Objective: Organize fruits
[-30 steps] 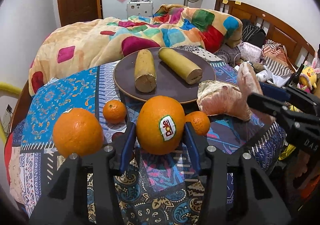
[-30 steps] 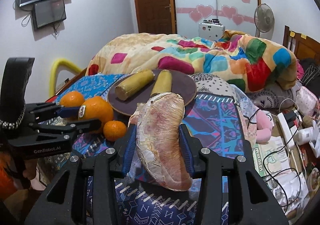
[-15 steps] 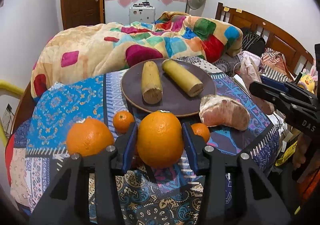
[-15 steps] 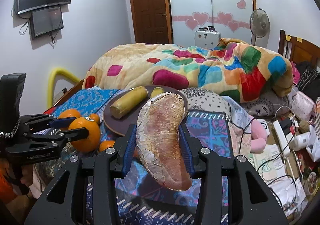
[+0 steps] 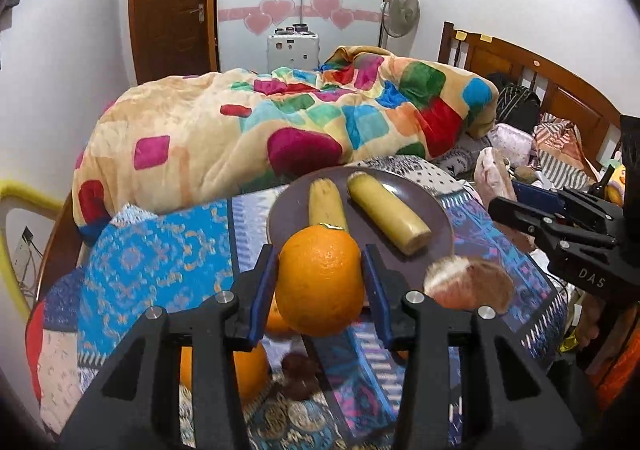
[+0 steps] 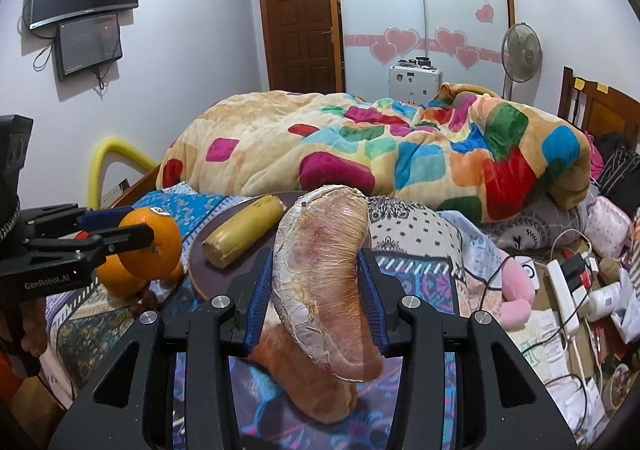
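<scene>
orange (image 5: pixel 320 282) sits clamped in the closing left tongs (image 5: pixel 320 282); right tongs (image 6: pixel 318 282) pinch a wrapped pomelo wedge (image 6: pixel 324 282). squeeze gently, set both on the brown plate (image 5: pixel 438 210) beside the bananas (image 5: pixel 384 212).

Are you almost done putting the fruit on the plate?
Not yet. Two yellow pieces lie on the plate. The left gripper holds an orange, jaws closing; the right gripper holds a wrapped wedge. Another orange waits.
</scene>
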A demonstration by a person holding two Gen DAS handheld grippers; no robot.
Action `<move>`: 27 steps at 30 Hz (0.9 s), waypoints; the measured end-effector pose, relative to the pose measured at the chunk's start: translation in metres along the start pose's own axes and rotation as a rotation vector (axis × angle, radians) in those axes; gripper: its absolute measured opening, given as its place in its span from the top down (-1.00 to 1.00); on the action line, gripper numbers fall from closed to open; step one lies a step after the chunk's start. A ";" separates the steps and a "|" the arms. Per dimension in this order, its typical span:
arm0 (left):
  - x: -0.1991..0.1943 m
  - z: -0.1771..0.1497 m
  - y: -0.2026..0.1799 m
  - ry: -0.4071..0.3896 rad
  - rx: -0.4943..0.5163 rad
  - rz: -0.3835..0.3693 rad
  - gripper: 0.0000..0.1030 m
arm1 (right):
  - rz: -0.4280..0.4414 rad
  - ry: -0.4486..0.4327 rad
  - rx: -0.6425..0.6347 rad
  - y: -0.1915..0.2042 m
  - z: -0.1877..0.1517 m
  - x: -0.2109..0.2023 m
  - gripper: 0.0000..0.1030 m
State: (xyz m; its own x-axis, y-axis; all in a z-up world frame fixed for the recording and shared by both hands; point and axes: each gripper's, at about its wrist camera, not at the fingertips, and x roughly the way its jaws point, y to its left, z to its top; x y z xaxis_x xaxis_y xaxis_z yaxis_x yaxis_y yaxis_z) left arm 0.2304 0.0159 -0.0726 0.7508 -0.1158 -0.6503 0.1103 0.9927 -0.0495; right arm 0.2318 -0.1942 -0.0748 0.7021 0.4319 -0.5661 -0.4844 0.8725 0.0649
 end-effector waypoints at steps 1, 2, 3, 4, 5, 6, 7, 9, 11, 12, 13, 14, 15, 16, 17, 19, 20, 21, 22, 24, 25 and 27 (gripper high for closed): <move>0.003 0.003 0.001 0.000 0.003 0.002 0.19 | -0.001 0.003 -0.002 -0.001 0.002 0.004 0.25; 0.006 0.005 0.002 0.001 0.006 0.004 0.21 | -0.003 0.006 -0.003 -0.002 0.003 0.008 0.25; 0.011 0.008 0.003 0.003 0.009 0.008 0.21 | -0.004 0.012 -0.004 -0.003 0.005 0.013 0.25; 0.015 0.010 0.004 0.005 0.010 0.010 0.22 | -0.003 0.016 -0.002 -0.004 0.006 0.015 0.25; 0.018 0.013 0.005 0.007 0.012 0.012 0.23 | -0.001 0.022 -0.001 -0.005 0.008 0.019 0.25; 0.022 0.015 0.006 0.008 0.014 0.014 0.23 | 0.001 0.029 0.001 -0.008 0.010 0.025 0.25; 0.026 0.017 0.007 0.010 0.015 0.016 0.24 | 0.002 0.034 0.002 -0.008 0.011 0.027 0.25; 0.035 0.021 0.010 0.014 0.024 0.024 0.28 | 0.001 0.043 0.000 -0.011 0.013 0.034 0.25; 0.039 0.026 0.010 -0.002 0.047 0.049 1.00 | 0.003 0.055 -0.001 -0.014 0.016 0.042 0.25; 0.042 0.030 0.012 0.003 0.052 0.049 1.00 | 0.003 0.061 -0.002 -0.015 0.017 0.046 0.25; 0.044 0.034 0.016 0.007 0.038 0.043 1.00 | 0.004 0.069 -0.005 -0.016 0.019 0.050 0.25; 0.049 0.037 0.019 0.021 0.028 0.033 1.00 | 0.004 0.076 -0.008 -0.016 0.020 0.054 0.25; 0.057 0.039 0.020 0.051 0.028 0.009 1.00 | 0.004 0.086 -0.012 -0.016 0.021 0.058 0.25; 0.066 0.038 0.021 0.073 0.031 0.017 1.00 | 0.006 0.096 -0.016 -0.016 0.022 0.063 0.25; 0.073 0.037 0.023 0.091 0.036 0.040 1.00 | 0.008 0.106 -0.018 -0.017 0.022 0.067 0.25; 0.090 0.033 0.025 0.140 0.042 0.032 1.00 | 0.011 0.121 -0.023 -0.017 0.021 0.073 0.25; 0.095 0.030 0.027 0.150 0.034 0.032 1.00 | 0.012 0.128 -0.027 -0.017 0.020 0.076 0.25; 0.099 0.028 0.029 0.158 0.026 0.028 1.00 | 0.013 0.130 -0.029 -0.017 0.019 0.077 0.25; 0.099 0.028 0.031 0.163 0.017 0.009 1.00 | 0.016 0.135 -0.030 -0.017 0.019 0.079 0.25; 0.092 0.028 0.029 0.139 0.020 -0.011 0.99 | 0.021 0.146 -0.028 -0.019 0.019 0.083 0.24; 0.088 0.028 0.027 0.123 0.031 0.001 0.99 | 0.023 0.154 -0.026 -0.019 0.020 0.086 0.24; 0.084 0.028 0.023 0.123 0.049 0.005 0.98 | 0.026 0.172 -0.019 -0.021 0.022 0.093 0.24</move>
State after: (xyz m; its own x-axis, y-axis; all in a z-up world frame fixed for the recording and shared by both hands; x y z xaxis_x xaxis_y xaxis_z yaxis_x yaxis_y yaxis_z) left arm 0.3142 0.0276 -0.1071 0.6663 -0.1027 -0.7385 0.1404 0.9900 -0.0110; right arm 0.3187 -0.1676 -0.1109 0.5902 0.4071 -0.6971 -0.5117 0.8565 0.0669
